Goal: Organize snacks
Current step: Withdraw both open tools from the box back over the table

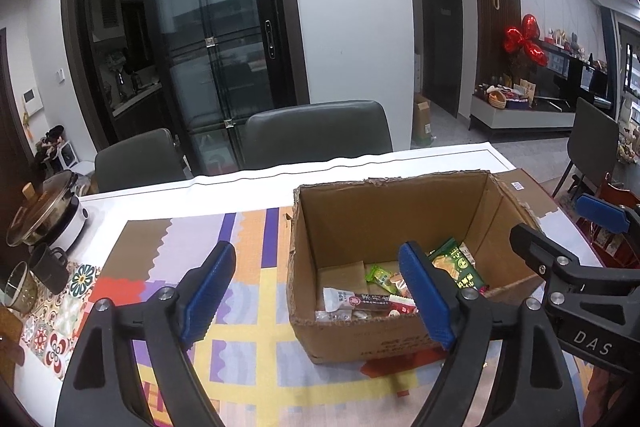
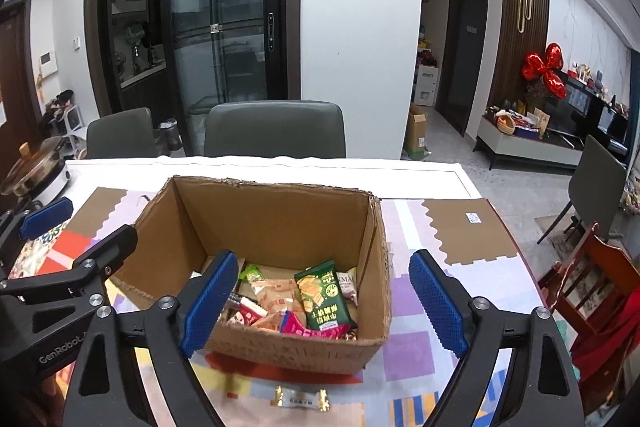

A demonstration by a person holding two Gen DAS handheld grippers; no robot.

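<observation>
Both claws spread wide, holding nothing: left gripper (image 1: 324,291), right gripper (image 2: 324,301). Cardboard box (image 2: 280,223) mid-table with snack packets (image 2: 320,297) inside; one gold-ended candy (image 2: 301,398) near the table's front edge.

Location: home dining area. Indicators: padded chairs (image 2: 275,129) at the desk (image 2: 320,173), electric cooking pot (image 1: 48,217), TV console (image 2: 532,143).
</observation>
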